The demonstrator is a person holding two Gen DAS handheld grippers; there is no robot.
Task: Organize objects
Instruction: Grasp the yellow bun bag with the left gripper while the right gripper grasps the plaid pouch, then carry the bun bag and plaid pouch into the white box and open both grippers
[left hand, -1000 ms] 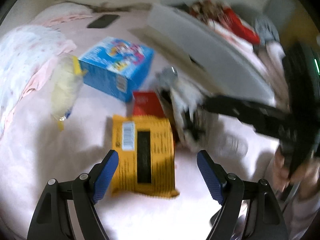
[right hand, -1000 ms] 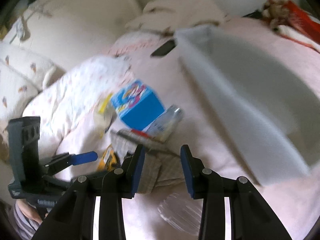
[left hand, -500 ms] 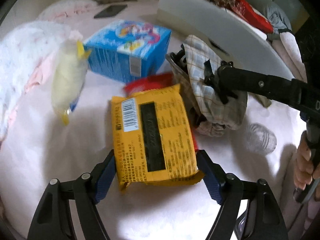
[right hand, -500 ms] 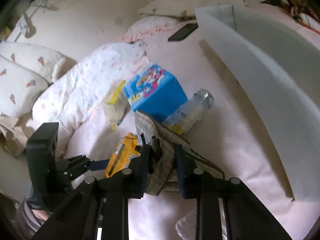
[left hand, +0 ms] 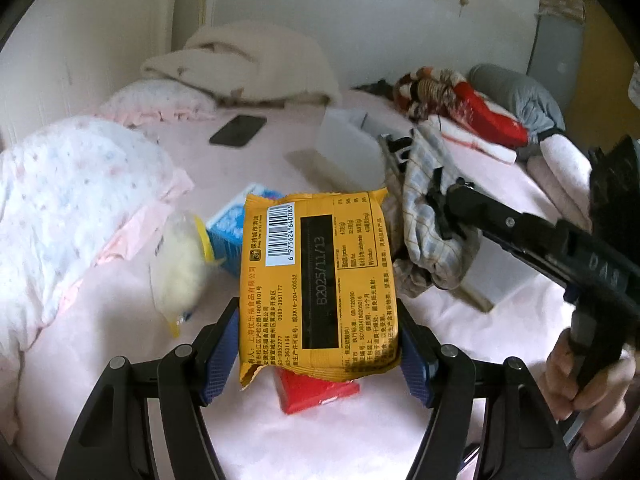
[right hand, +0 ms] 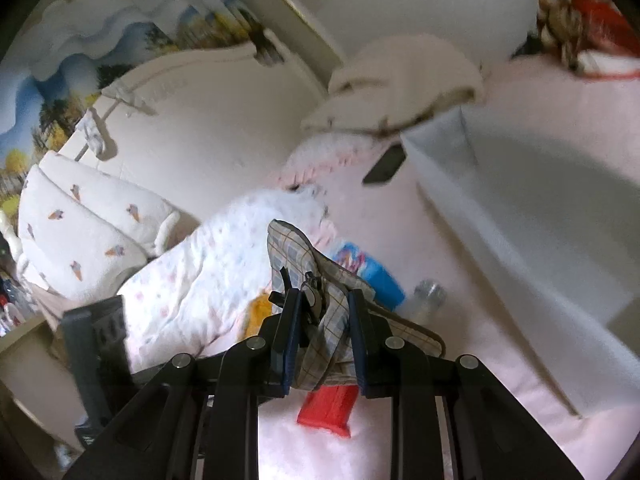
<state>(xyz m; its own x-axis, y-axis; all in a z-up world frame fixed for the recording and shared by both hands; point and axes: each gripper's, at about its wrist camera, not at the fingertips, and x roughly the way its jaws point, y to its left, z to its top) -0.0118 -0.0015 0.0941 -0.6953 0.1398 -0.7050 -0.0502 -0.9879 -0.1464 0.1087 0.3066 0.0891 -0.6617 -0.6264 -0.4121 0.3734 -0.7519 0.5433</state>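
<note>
Pink bed point(left hand: 340, 432), left tongs point(left hand: 318, 354) clamped on yellow packet point(left hand: 316, 280) lifted above red pack point(left hand: 320, 394), right tongs point(right hand: 322, 336) clamped on plaid cloth point(right hand: 304, 268), blue box point(right hand: 376, 272) behind.

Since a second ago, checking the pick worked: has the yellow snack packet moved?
Yes. The yellow snack packet, clamped in the left gripper, has lifted off the pink bedsheet, uncovering the red packet.

bedding: cream blanket point(left hand: 256, 68) heaped by wall | ice-cream-print pillows point(right hand: 84, 236) | dark phone point(left hand: 238, 131) — flat on sheet
</note>
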